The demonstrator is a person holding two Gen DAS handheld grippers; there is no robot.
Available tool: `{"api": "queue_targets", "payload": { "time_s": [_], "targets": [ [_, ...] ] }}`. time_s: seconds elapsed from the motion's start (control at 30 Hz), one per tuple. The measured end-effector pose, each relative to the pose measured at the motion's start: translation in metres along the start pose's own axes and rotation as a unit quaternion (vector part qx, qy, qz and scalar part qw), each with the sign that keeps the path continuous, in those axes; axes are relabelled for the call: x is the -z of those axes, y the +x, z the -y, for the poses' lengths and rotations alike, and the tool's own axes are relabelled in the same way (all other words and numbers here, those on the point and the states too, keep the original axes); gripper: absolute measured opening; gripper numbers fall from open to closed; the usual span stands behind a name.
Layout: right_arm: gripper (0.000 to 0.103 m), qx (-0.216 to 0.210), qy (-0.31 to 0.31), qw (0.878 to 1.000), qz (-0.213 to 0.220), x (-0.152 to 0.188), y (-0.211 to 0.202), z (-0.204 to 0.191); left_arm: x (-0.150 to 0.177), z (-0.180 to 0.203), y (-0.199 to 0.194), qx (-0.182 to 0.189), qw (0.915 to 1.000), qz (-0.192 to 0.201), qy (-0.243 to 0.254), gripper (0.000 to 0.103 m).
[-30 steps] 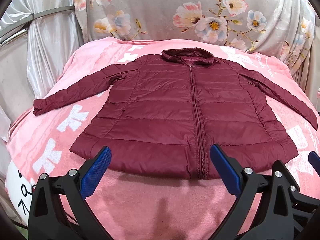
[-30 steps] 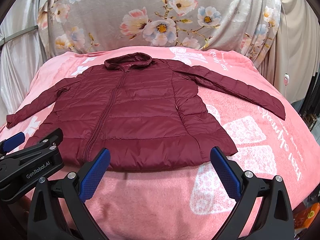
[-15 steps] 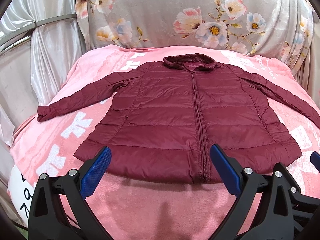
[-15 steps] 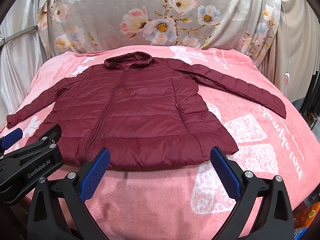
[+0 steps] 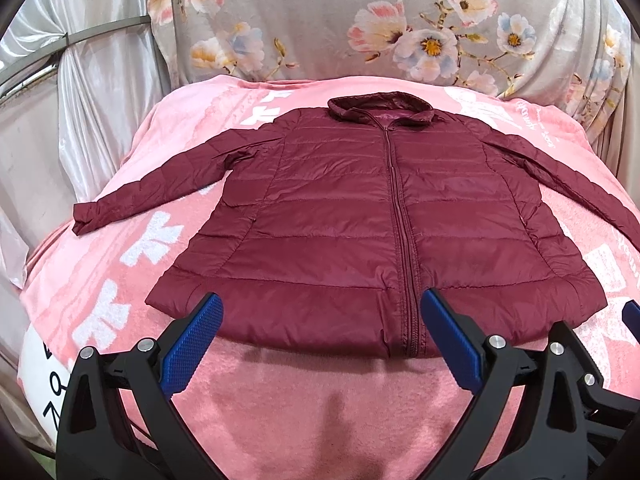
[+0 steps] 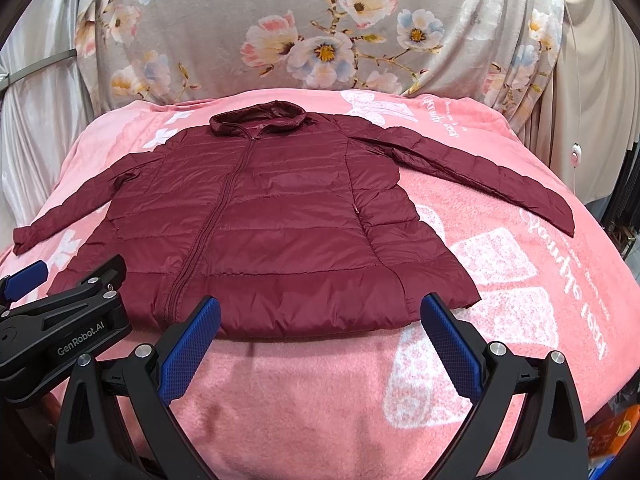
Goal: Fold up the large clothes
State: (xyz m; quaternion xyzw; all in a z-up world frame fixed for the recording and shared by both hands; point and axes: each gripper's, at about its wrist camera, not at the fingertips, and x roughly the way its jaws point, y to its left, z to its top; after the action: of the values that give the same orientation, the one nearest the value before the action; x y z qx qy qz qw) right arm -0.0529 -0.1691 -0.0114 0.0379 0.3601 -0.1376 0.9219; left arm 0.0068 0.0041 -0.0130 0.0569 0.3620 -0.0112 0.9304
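Black grippers (image 5: 320, 336), blue ribbed pads (image 6: 188, 350)

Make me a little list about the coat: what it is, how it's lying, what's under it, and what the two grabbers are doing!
thing: dark red puffy jacket
lying: flat, front up, zipped, both sleeves spread out
collar: at the far end
hem: nearest the grippers
under it: pink blanket with white prints
behind: flowered cloth
left gripper: jaws wide open, holding nothing, near the hem by the zipper
right gripper: jaws wide open, holding nothing, near the hem's right side
folding: not started
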Motion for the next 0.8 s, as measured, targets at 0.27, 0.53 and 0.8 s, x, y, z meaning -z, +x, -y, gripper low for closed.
{"api": "queue_targets", "payload": {
  "time_s": [0.27,0.53,0.8],
  "targets": [
    [0.098,0.001,-0.001,1.000,0.000,-0.0008,-0.0001,0.0006,0.0006,-0.0001,-0.0003,0.000,1.0000,-0.001,-0.001,0.097],
    [0.098,0.000,-0.001,1.000,0.001,-0.0009,0.0003,0.0007,0.0005,-0.0007,-0.0005,0.000,1.0000,-0.001,-0.001,0.097],
    [0.098,0.001,-0.001,1.000,0.002,-0.0016,0.0002,0.0005,0.0003,-0.0015,-0.0003,0.000,1.0000,-0.001,-0.001,0.097]
  ]
}}
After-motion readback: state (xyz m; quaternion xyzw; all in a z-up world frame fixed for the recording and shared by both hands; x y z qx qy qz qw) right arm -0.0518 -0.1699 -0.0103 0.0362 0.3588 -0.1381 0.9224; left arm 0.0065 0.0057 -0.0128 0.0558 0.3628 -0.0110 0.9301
